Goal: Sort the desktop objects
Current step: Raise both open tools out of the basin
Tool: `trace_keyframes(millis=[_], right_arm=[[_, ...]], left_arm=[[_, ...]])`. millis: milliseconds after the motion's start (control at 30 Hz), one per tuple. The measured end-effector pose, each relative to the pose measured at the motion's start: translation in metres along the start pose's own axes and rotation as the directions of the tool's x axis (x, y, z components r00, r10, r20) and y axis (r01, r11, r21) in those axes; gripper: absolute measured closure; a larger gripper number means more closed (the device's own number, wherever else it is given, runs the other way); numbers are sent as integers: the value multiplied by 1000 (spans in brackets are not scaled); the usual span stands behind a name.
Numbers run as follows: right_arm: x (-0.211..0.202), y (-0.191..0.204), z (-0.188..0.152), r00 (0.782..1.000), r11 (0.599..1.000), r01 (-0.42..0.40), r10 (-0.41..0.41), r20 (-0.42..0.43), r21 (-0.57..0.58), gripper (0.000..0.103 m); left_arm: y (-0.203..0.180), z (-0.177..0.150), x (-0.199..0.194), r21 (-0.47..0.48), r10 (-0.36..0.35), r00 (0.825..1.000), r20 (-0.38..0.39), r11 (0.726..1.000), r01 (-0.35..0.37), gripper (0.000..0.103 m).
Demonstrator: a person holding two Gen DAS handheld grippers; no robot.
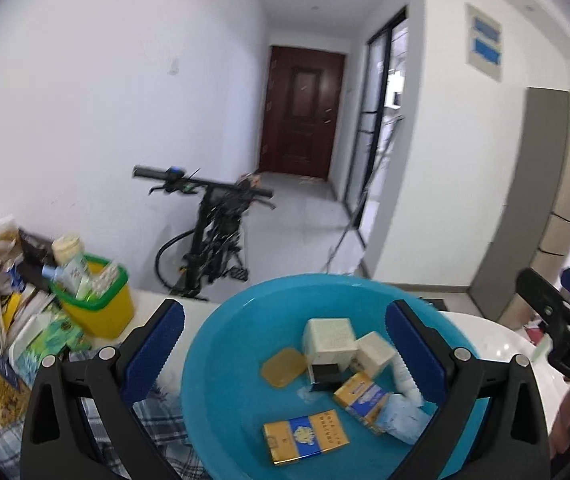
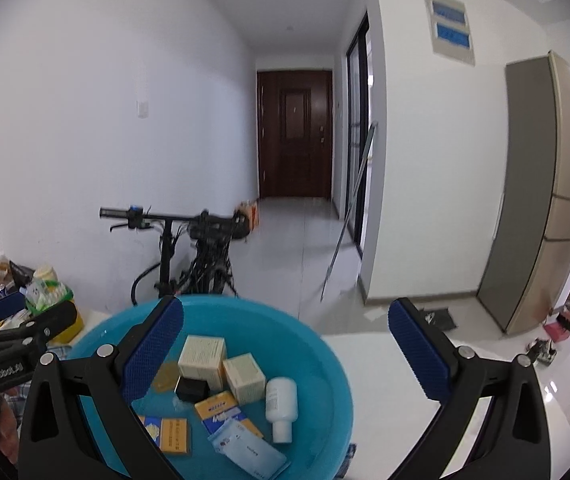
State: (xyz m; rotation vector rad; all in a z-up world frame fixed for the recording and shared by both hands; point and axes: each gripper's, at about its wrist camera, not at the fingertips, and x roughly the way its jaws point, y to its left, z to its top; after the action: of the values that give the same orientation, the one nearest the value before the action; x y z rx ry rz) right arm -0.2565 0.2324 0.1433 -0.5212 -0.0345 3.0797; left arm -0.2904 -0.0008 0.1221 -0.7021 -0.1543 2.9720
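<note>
A round blue basin (image 1: 221, 344) (image 2: 325, 364) sits on the white table under both grippers. In it lie two cream boxes (image 1: 329, 336) (image 2: 201, 358), a small black box (image 2: 192, 389), yellow-and-blue packs (image 1: 305, 438) (image 2: 169, 434), an amber pad (image 1: 284, 368), a white bottle (image 2: 281, 404) on its side and a pale blue sachet (image 2: 249, 450). My left gripper (image 1: 285, 348) hangs open above the basin, holding nothing. My right gripper (image 2: 285, 350) is open too, over the basin's right rim and empty.
A yellow bin with a green rim (image 1: 97, 312) (image 2: 70, 322), stuffed with packets and a bottle, stands left of the basin. Bags, boxes and a checked cloth (image 1: 157, 420) crowd the table's left side. A bicycle (image 1: 213, 232) leans beyond the table edge.
</note>
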Motion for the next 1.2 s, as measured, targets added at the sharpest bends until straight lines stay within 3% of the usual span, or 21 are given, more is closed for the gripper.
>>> trace_keyframes(millis=[133,300,533,767,900,1200], right_arm=[[-17,9,7,998,999,33,-30,61,-39,1],[-38,18,15,993,999,12,-6,118,-53,1],[-67,16,23,985,1000,-2,7,172,-31,1],[-76,10,25,983,1000,-30,29,181,7,1],[-76,12,23,989,999,-50,52,135,-14,1],[-141,17,16,981,998,-35,44,187,-55,1]], left_arm=[[-9,4,-27,23,4,996,86,1000,-6,1],[-8,11,-60,9,13,984,177,1000,-15,1],[-10,19,-91,38,20,974,224,999,-29,1],[-10,20,-112,35,5,968,249,999,-14,1],[-8,18,-120,54,0,977,213,998,-12,1],[-11,1,-179,72,-6,972,236,997,-11,1]])
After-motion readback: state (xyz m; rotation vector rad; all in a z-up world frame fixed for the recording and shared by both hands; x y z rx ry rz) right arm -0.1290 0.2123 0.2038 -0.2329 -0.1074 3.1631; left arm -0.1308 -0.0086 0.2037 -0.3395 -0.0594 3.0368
